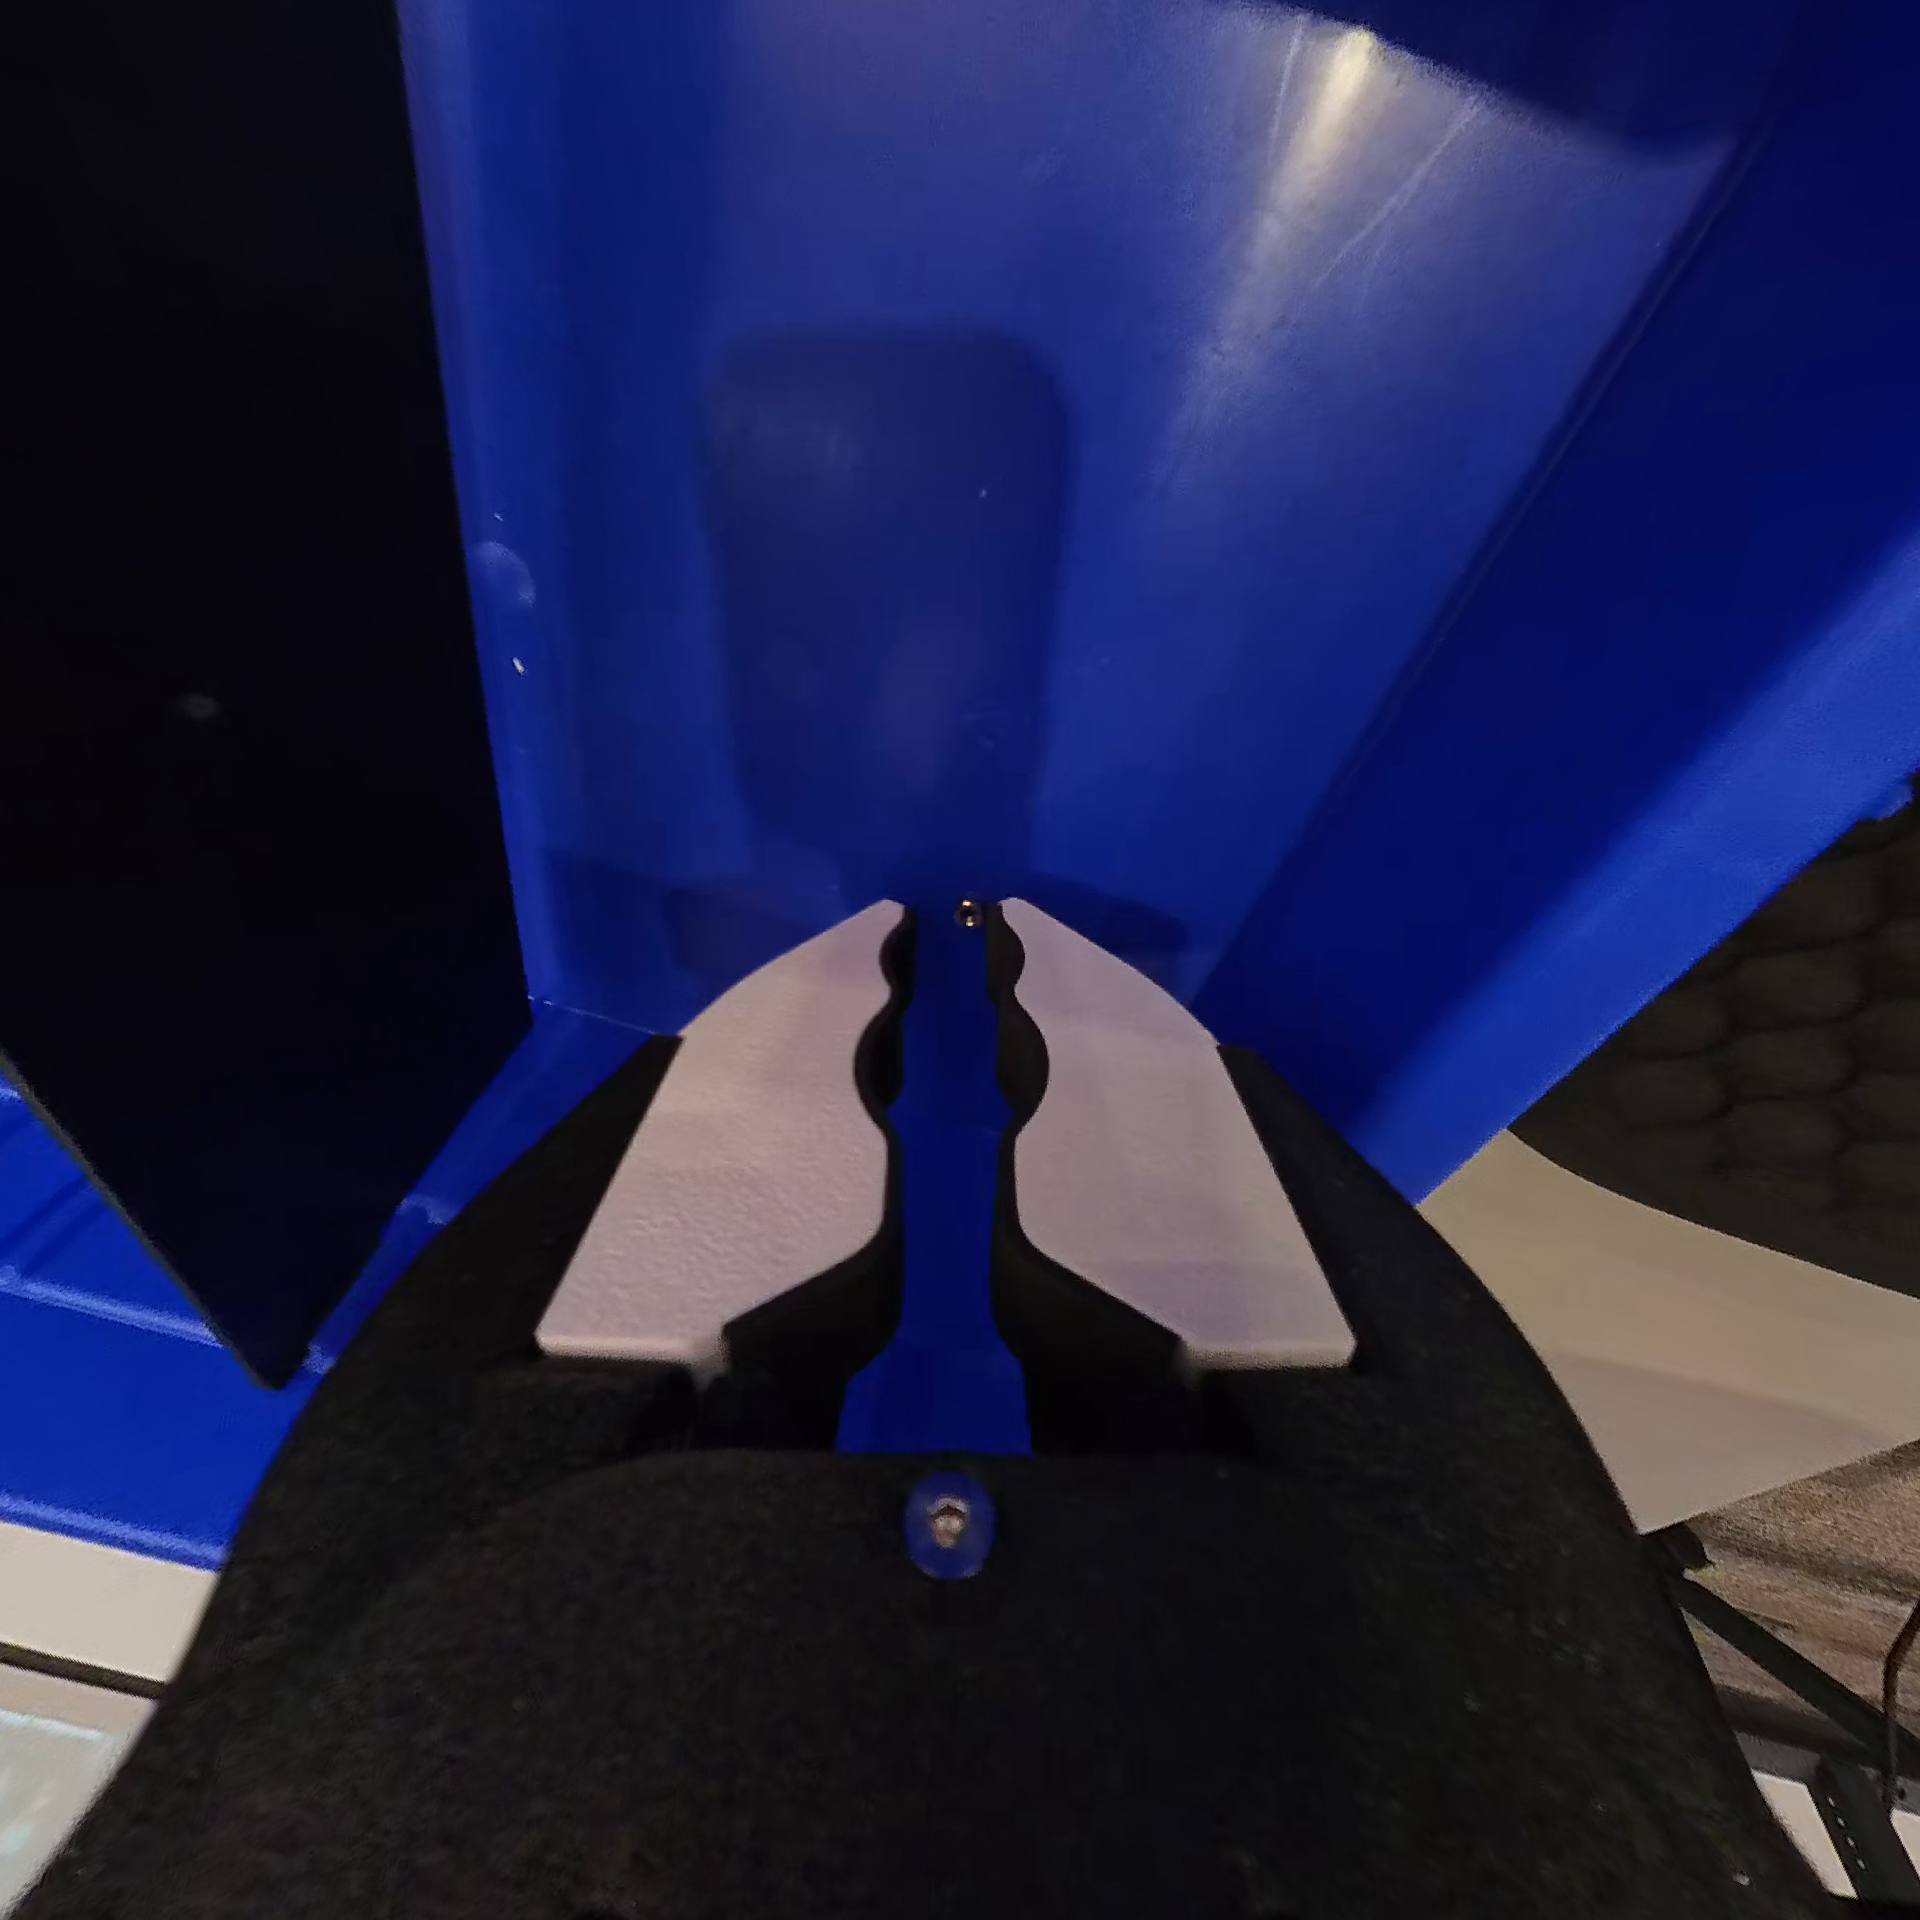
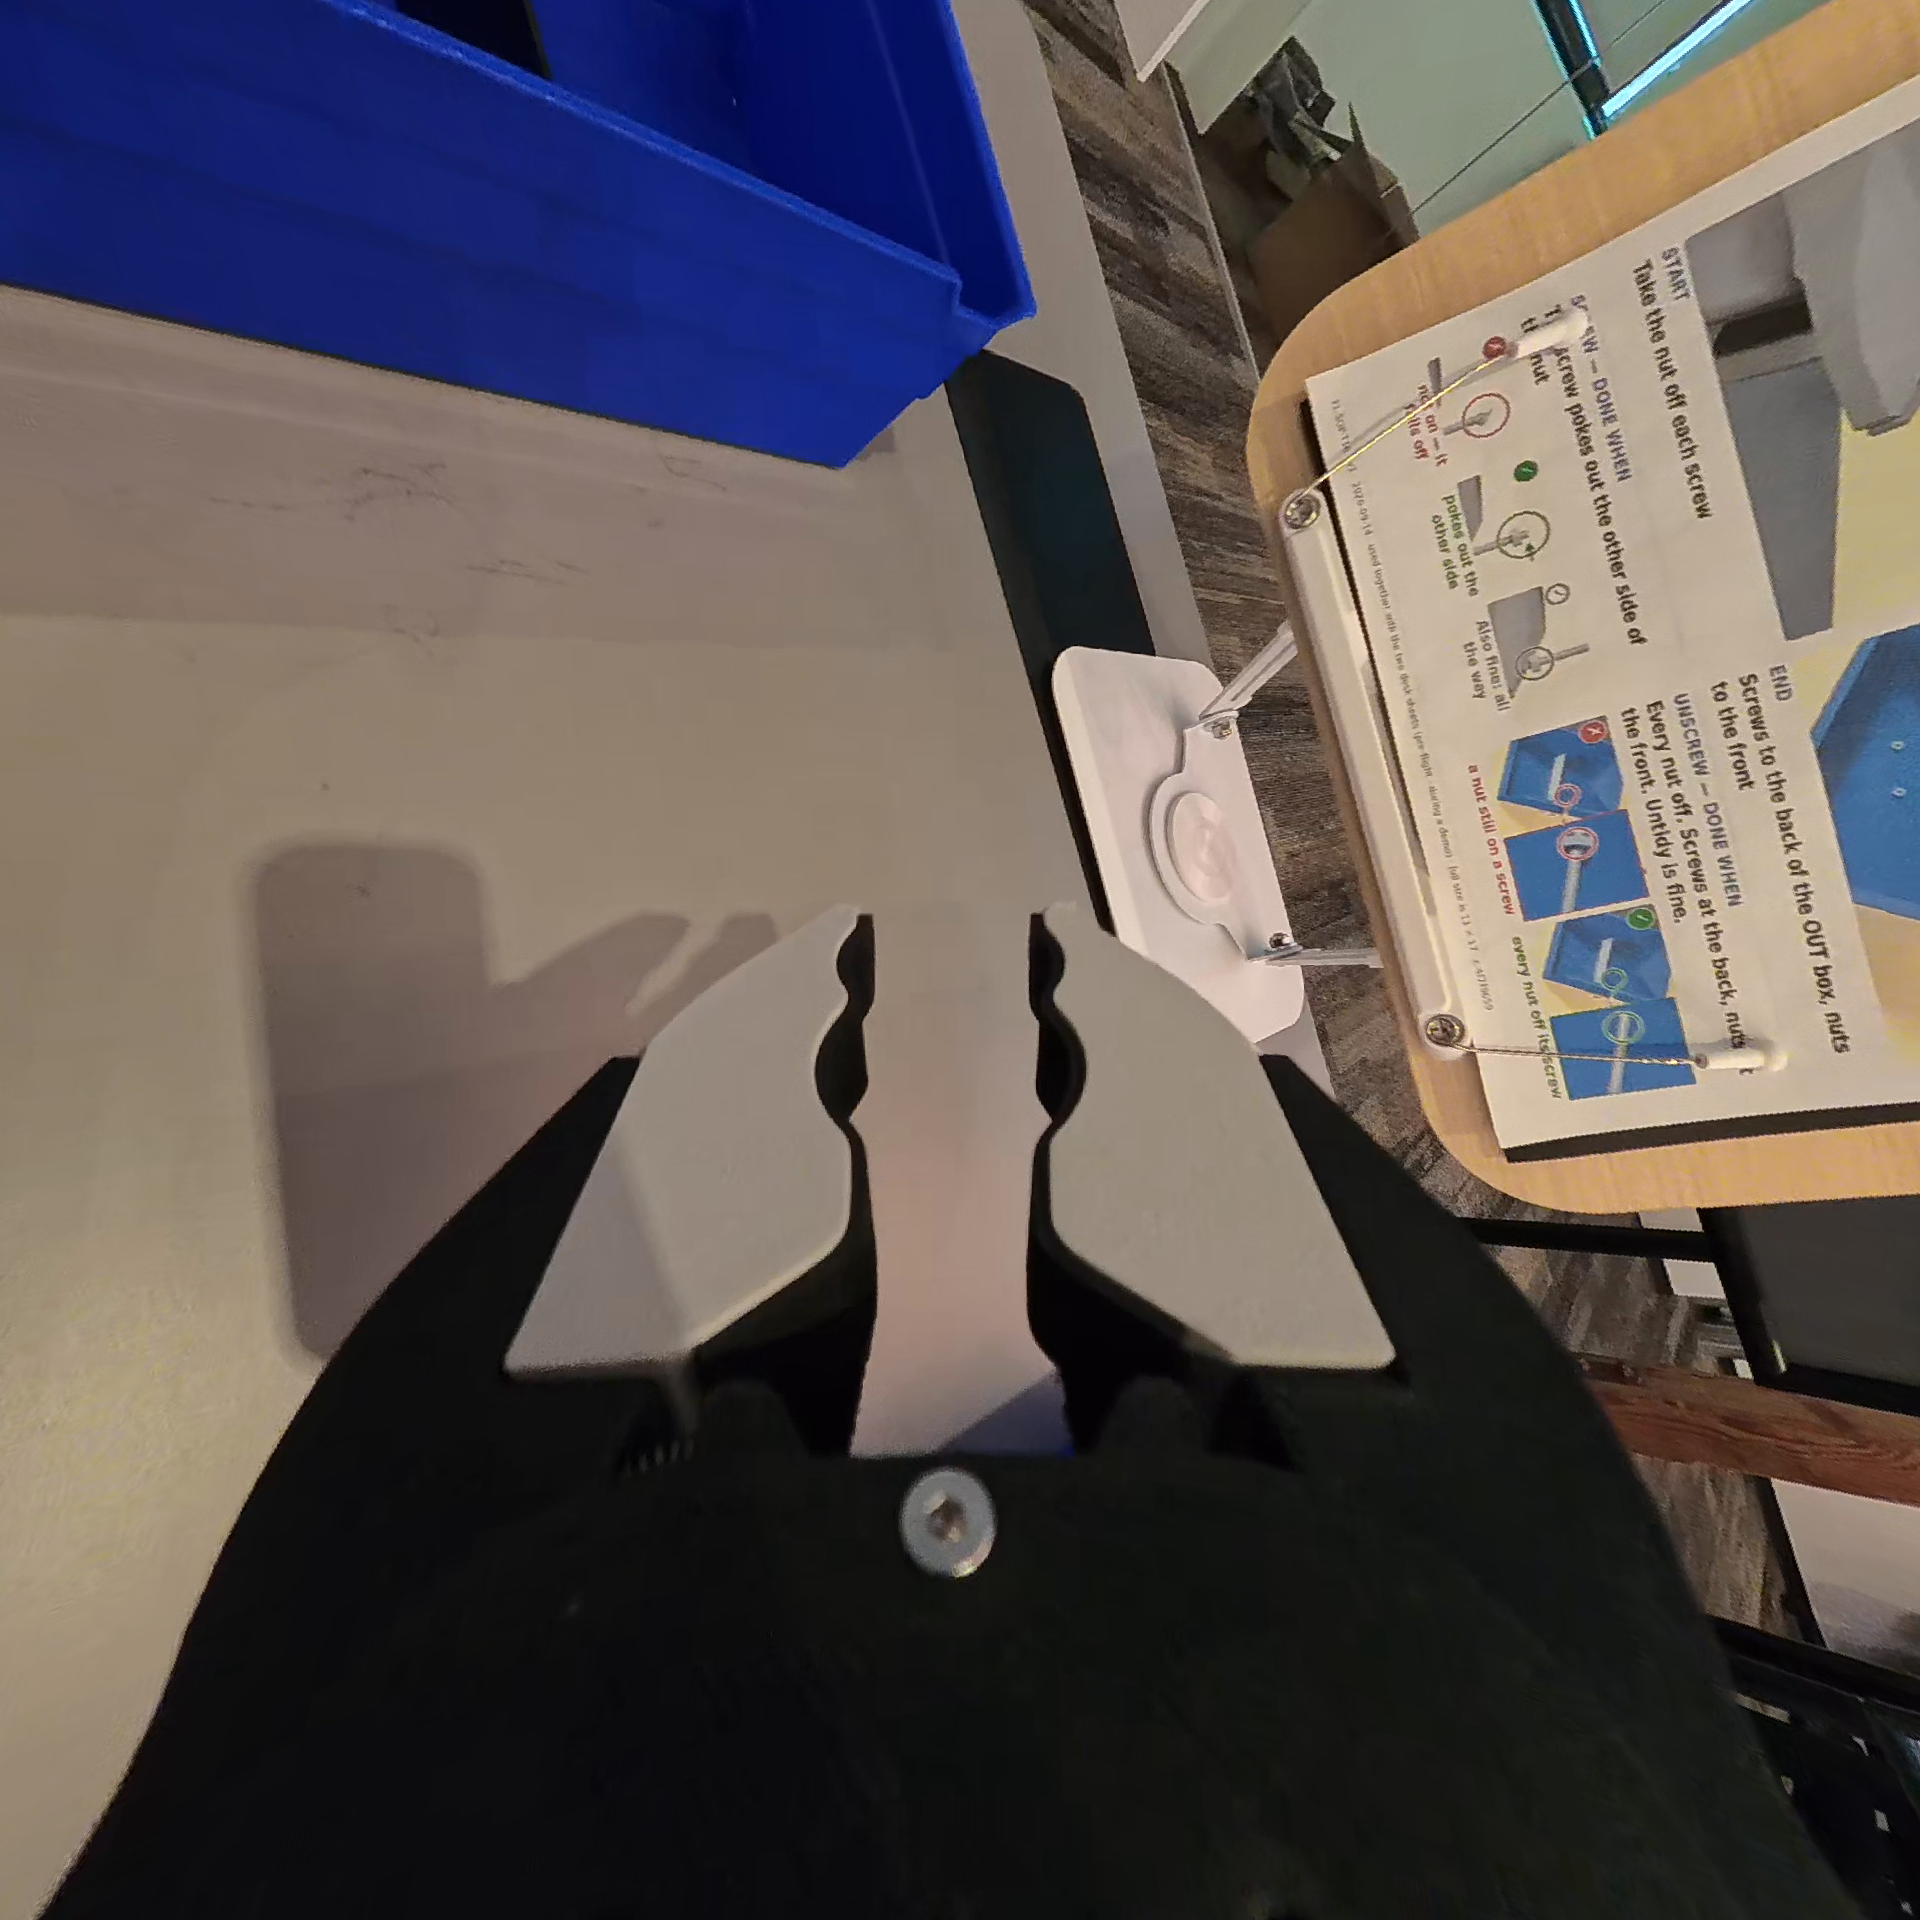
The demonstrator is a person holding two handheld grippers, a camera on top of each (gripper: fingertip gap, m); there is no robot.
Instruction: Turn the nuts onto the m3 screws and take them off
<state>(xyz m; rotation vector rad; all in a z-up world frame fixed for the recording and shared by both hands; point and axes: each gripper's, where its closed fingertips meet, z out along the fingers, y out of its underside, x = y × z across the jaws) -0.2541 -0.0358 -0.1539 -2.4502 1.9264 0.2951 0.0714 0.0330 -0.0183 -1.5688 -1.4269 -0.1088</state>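
Observation:
In the left wrist view my left gripper [image 1: 950, 916] reaches into a blue plastic bin [image 1: 1247, 520], its tips close to the bin floor. The jaws stand a narrow gap apart. A tiny metal nut [image 1: 967, 914] lies on the blue floor between the tips, close to the right fingertip [image 1: 1013, 920]; no grip on it shows. No screw is visible. In the right wrist view my right gripper [image 2: 951, 925] is open and empty, hovering over the white table [image 2: 416, 675]. A blue bin [image 2: 468, 229] sits at the upper left of that view.
A black divider panel [image 1: 208, 623] stands in the bin to the left of my left gripper. To the right of the table, a printed instruction sheet [image 2: 1662, 675] sits on a wooden board held by a white stand [image 2: 1164, 810]. The table edge [image 2: 1039, 520] runs beside it.

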